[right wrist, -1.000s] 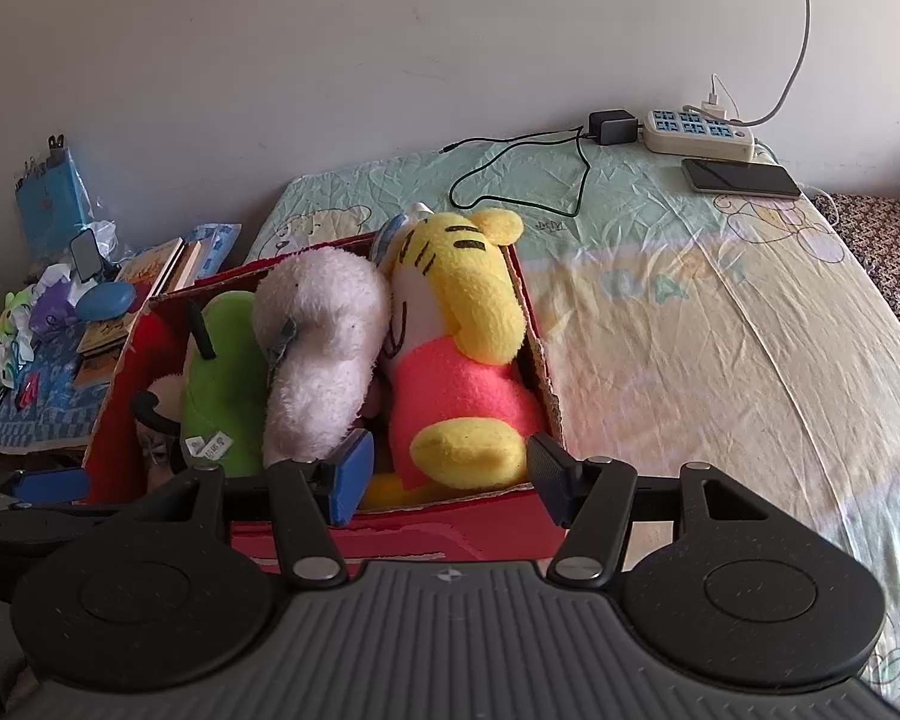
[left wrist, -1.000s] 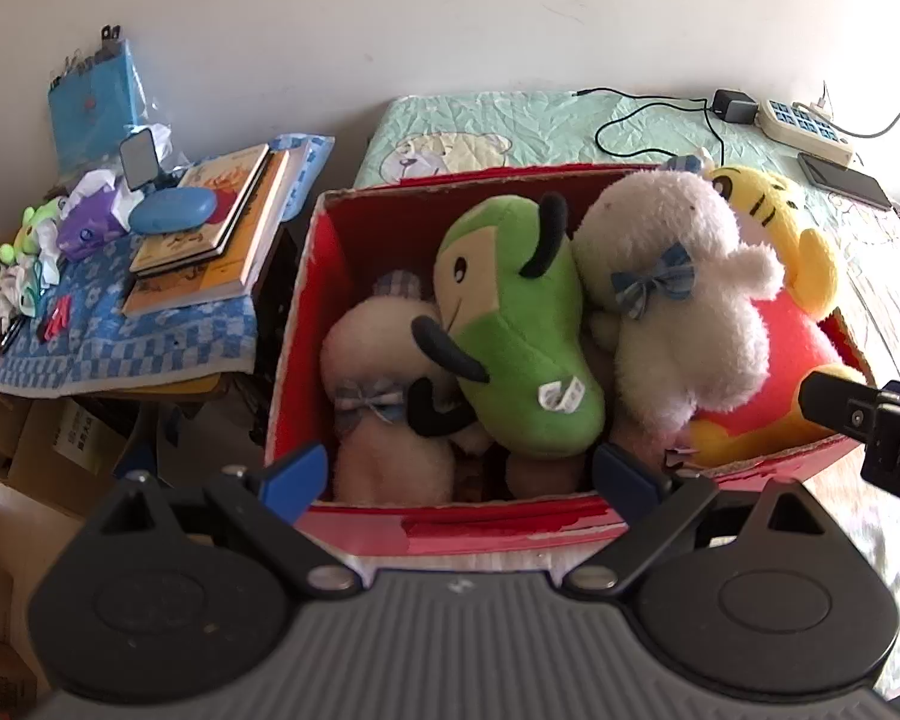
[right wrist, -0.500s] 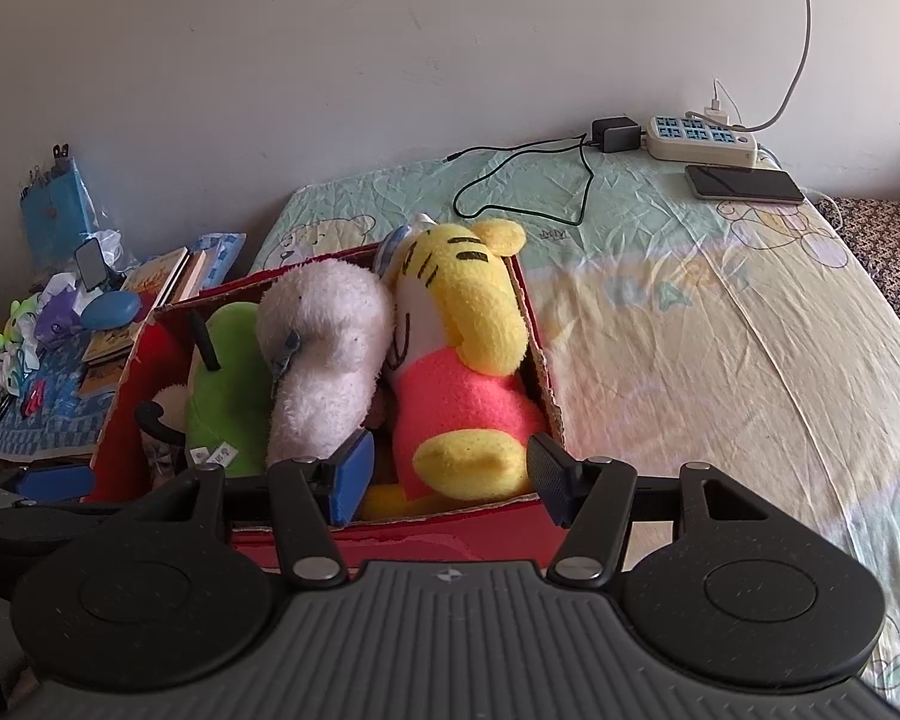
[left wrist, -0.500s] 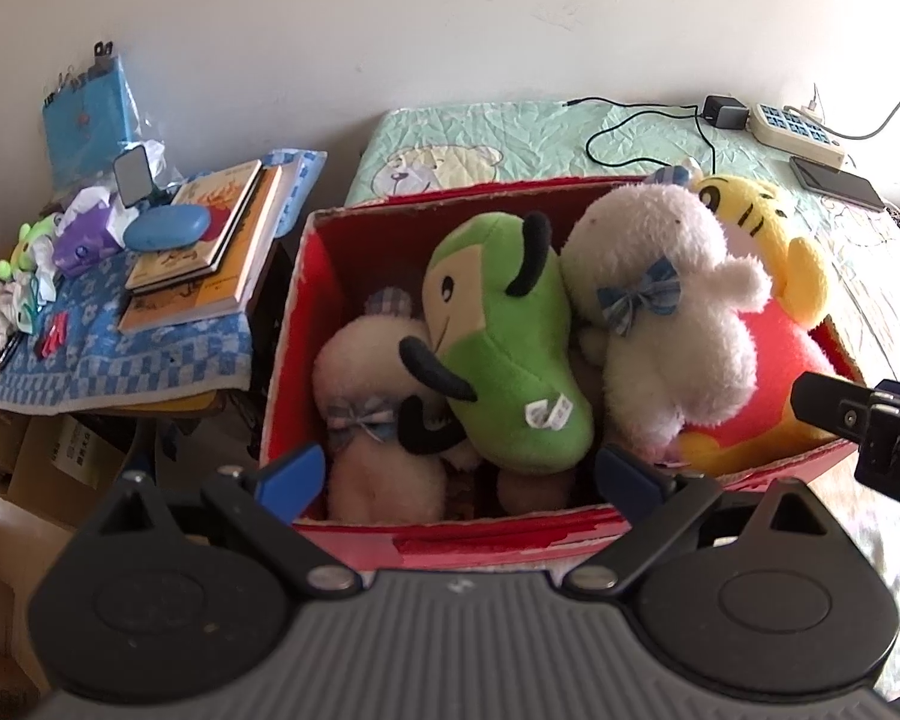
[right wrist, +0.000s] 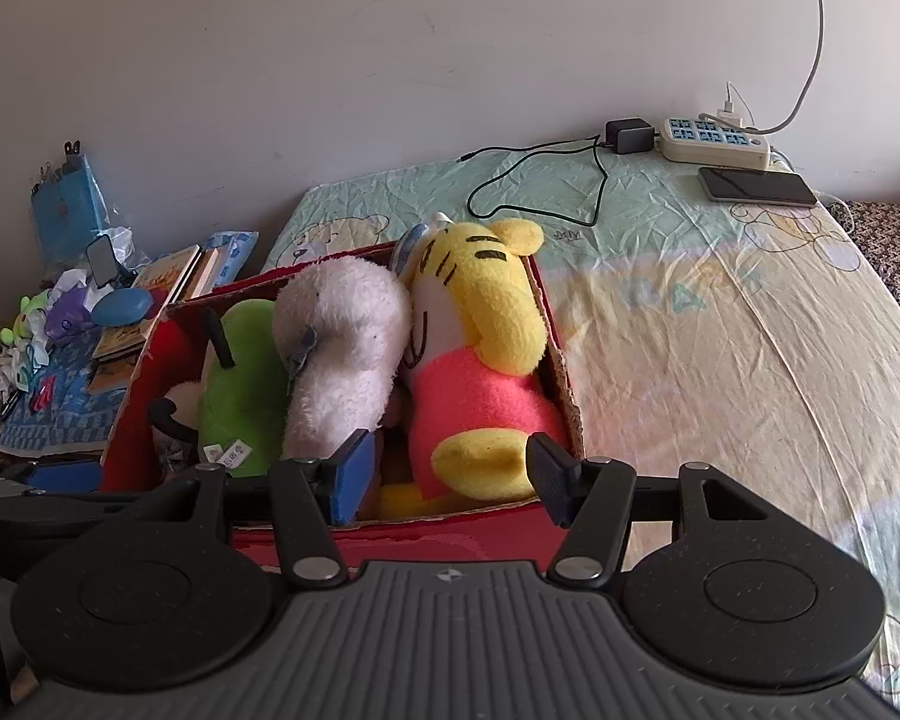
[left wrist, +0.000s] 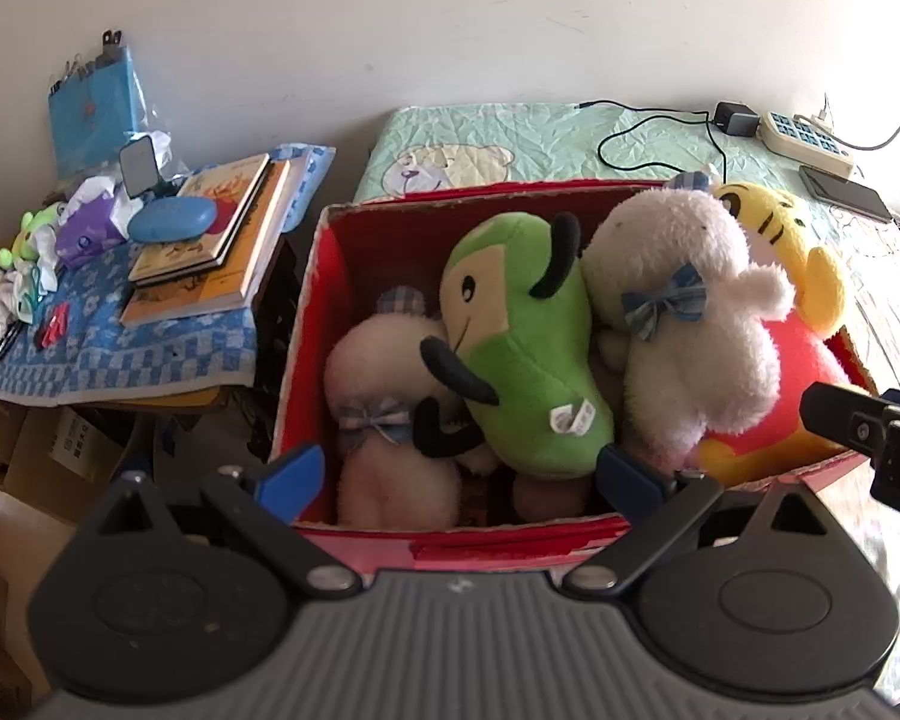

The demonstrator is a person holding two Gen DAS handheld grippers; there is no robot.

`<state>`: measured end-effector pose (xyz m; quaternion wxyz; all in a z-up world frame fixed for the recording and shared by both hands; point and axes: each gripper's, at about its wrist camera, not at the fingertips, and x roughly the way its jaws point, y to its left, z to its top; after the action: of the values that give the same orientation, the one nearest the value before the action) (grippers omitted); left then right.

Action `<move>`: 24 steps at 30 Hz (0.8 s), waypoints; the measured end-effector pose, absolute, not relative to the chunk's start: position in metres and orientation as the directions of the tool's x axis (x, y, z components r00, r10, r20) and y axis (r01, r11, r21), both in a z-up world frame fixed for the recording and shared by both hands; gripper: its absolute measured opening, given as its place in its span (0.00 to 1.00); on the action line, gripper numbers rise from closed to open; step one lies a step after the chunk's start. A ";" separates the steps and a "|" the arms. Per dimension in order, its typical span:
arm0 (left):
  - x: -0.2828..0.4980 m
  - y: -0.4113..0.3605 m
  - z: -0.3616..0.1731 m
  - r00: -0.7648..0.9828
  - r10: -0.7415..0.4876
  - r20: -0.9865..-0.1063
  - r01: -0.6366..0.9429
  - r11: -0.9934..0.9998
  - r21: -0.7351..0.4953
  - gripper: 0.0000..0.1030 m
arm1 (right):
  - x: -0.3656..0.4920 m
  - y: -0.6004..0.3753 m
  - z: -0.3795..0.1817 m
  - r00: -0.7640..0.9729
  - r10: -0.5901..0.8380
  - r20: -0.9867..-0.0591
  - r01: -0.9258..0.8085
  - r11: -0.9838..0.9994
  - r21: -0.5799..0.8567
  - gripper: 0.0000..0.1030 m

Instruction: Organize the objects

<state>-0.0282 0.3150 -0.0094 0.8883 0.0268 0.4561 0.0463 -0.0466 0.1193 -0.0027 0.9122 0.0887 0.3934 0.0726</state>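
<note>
A red cardboard box on the bed is packed with plush toys. From left to right they are a small white one, a green one, a fluffy white one and a yellow tiger in pink. My left gripper stands open just above the box's near wall, nothing between its fingers. My right gripper is open too, in front of the tiger's foot. One finger of the right gripper shows in the left wrist view.
Left of the box a low stand with a blue checked cloth carries books, a blue case and small toys. On the bedsheet behind lie a black cable, a power strip and a phone.
Both views have pulled back and up slightly from the box, so the toys sit a little lower and farther. Both grippers stay open; the toys have not shifted.
</note>
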 end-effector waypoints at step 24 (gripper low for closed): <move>-0.030 0.309 -0.009 0.584 0.104 -0.805 -0.041 0.994 0.098 0.95 | -0.050 0.117 -0.002 0.678 0.230 -0.699 -0.071 0.966 0.248 0.55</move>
<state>-0.0298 0.3094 -0.0091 0.8892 0.0342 0.4544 0.0407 -0.0499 0.1169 -0.0019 0.9103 0.1007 0.3928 0.0827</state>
